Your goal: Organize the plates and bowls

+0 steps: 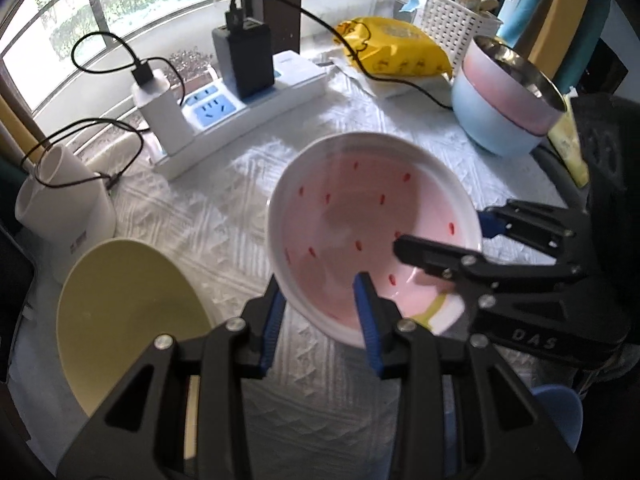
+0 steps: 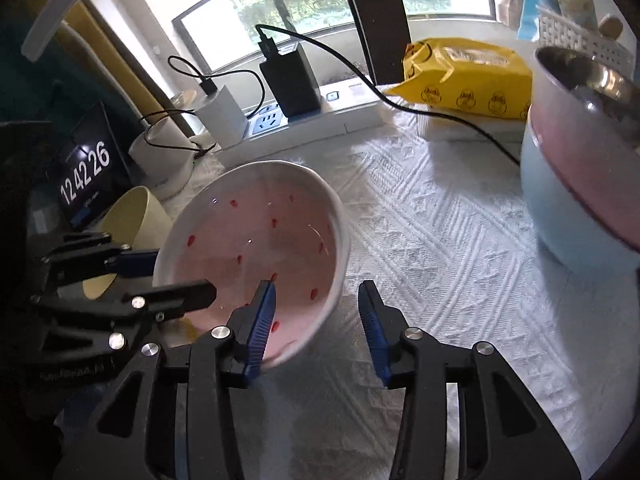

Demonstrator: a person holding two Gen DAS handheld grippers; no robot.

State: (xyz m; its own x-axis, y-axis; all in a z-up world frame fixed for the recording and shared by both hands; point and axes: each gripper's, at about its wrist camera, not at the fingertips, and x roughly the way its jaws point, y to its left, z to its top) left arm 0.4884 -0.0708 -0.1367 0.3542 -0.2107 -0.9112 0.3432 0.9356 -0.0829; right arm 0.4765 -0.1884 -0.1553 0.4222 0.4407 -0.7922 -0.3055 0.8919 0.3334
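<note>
Window-side worktop (image 1: 208, 216) under white quilted cloth: yellow bowl (image 1: 128, 320) near left, pink seeded bowl (image 1: 372, 236) tilted at centre, nested blue-and-pink bowls (image 1: 508, 108) far right. Left claw (image 1: 320, 320) pinches the pink bowl's near rim, pitched steeply down; right claw (image 2: 316, 324) straddles the opposite rim, spread, not pressing. Keep the left pinch firm and level the bowl before carrying it to a stack.

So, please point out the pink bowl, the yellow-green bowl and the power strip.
pink bowl (image 1: 360, 216), left wrist view, on its inner wall.
yellow-green bowl (image 1: 120, 320), left wrist view, on its inside.
power strip (image 2: 320, 120), right wrist view, on its white top.
</note>
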